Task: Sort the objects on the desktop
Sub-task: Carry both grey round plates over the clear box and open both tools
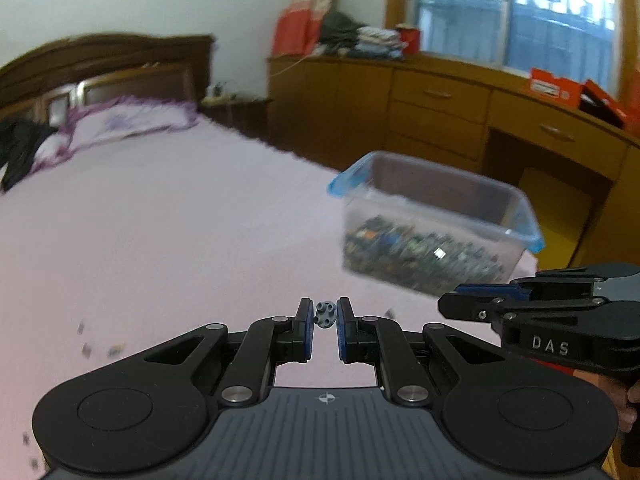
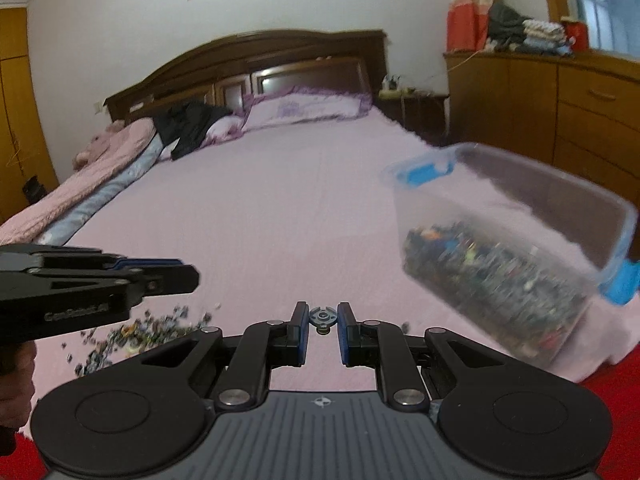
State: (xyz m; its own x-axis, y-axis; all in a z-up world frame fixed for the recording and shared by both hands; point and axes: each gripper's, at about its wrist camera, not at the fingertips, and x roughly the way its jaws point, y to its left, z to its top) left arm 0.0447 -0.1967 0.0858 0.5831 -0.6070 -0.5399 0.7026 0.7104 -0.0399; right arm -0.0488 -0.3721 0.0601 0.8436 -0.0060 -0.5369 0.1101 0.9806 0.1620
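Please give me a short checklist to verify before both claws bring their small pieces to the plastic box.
1. Left claw grips the small grey piece: ok.
2. Right claw grips the small blue-grey piece: ok.
3. Plastic box has no lid on: ok.
4. Box has room above the parts inside: ok.
5. Way from the claws to the box is free: ok.
6. Box stands steady on the pink bedcover: cannot tell, blurred.

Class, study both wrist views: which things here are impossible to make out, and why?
- Contents of the clear bin, both views: motion blur, just a dark speckled mass.
- Scattered small pieces, right wrist view: blurred, partly behind the left gripper.
- Person's hand, left wrist view: cut off by the edge.
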